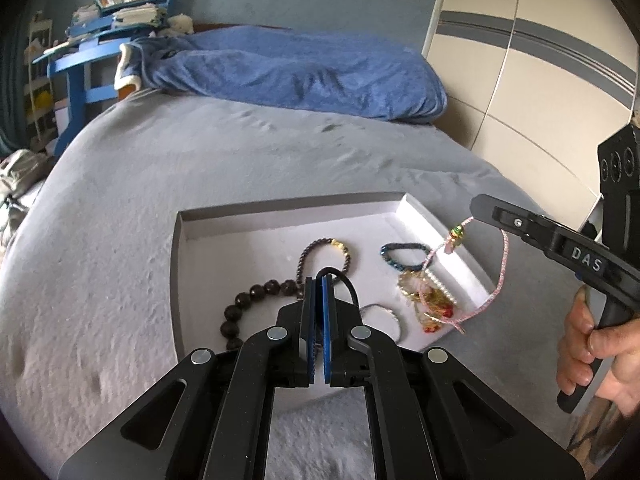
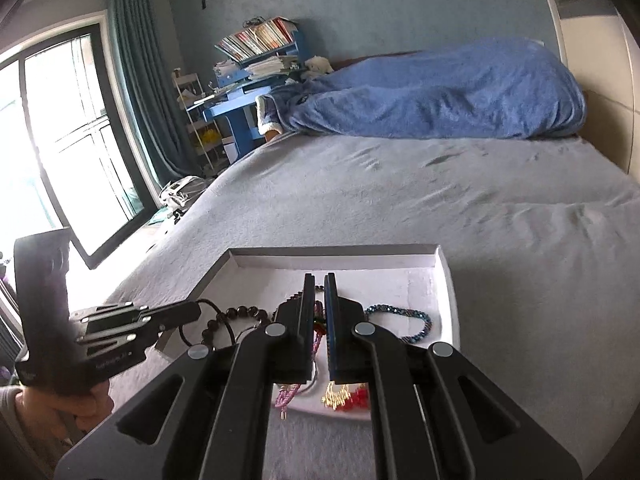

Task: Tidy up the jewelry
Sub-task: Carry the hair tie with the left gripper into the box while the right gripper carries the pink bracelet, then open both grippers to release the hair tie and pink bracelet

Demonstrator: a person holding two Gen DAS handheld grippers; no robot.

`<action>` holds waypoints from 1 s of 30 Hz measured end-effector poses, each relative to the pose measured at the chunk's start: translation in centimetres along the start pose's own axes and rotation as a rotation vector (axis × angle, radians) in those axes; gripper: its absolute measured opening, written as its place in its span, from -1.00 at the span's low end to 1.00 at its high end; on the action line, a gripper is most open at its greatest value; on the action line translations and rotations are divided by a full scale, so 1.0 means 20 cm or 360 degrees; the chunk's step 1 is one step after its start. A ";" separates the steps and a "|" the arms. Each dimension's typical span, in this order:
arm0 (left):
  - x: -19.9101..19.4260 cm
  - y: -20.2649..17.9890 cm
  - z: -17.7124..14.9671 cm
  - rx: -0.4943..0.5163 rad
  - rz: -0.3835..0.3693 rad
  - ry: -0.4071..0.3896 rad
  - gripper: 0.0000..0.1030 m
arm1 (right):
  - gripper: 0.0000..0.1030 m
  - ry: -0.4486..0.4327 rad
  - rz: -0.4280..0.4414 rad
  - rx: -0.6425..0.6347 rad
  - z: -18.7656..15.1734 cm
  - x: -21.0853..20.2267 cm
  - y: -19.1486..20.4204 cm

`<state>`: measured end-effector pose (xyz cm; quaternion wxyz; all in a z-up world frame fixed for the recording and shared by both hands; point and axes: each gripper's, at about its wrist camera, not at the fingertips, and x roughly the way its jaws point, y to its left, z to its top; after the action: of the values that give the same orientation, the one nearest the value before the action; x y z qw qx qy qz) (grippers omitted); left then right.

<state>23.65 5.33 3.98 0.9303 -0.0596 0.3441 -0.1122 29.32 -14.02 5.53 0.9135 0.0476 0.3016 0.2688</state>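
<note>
So pink cord [image 1: 502,264] hangs frm R gripper [image 1: 478,204].

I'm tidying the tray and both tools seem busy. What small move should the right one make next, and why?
Probably lift the right gripper a little higher and away from the tray. It is shut on the pink cord bracelet, whose lower end still trails into the tangled gold and red pieces. The left gripper, shut on a black cord, stands apart from it.

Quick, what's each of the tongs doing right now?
Left tongs: shut on the thin black cord loop.
Right tongs: shut on the pink braided string bracelet.
</note>
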 end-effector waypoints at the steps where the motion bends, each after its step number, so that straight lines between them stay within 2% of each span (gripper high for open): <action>1: 0.02 0.01 0.00 -0.0001 0.0004 0.0017 -0.93 | -0.91 0.0017 -0.0003 0.0008 0.00 0.03 -0.01; 9: 0.17 0.04 -0.06 -0.0025 0.0076 0.0130 -0.93 | -0.91 0.0156 -0.0059 -0.0025 -0.06 0.24 -0.02; 14: 0.19 0.05 -0.09 -0.0041 0.0106 0.0160 -0.89 | -0.88 0.0205 -0.0092 -0.0035 -0.10 0.27 -0.03; 16: 0.19 0.05 -0.10 -0.0057 0.0117 0.0151 -0.55 | -0.72 0.0203 -0.0094 -0.0027 -0.11 0.26 -0.04; 17: 0.18 0.05 -0.10 -0.0064 0.0112 0.0140 -0.30 | -0.68 0.0196 -0.0098 -0.0024 -0.11 0.25 -0.04; 18: 0.18 0.05 -0.11 -0.0063 0.0108 0.0130 -0.19 | -0.56 0.0191 -0.0101 -0.0021 -0.11 0.25 -0.05; 19: 0.17 0.04 -0.11 -0.0058 0.0107 0.0118 -0.17 | -0.42 0.0187 -0.0098 -0.0016 -0.11 0.24 -0.05; 22: 0.14 0.03 -0.11 -0.0048 0.0097 0.0086 0.10 | -0.17 0.0162 -0.0087 0.0003 -0.12 0.22 -0.05; 23: 0.14 0.02 -0.11 -0.0049 0.0094 0.0069 0.30 | -0.08 0.0150 -0.0088 0.0002 -0.12 0.20 -0.04; 24: 0.12 0.02 -0.11 -0.0050 0.0097 0.0042 0.49 | 0.08 0.0136 -0.0087 -0.0003 -0.13 0.19 -0.04; 27: 0.08 0.02 -0.11 -0.0051 0.0129 -0.0034 0.69 | 0.28 0.0115 -0.0098 -0.0018 -0.14 0.15 -0.03; 30: 0.05 0.01 -0.11 -0.0049 0.0162 -0.0082 0.79 | 0.44 0.0099 -0.0101 -0.0016 -0.15 0.11 -0.03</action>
<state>22.94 5.16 1.67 0.9423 -0.0592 0.3243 -0.0578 29.33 -13.52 1.78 0.9120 0.0250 0.3299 0.2425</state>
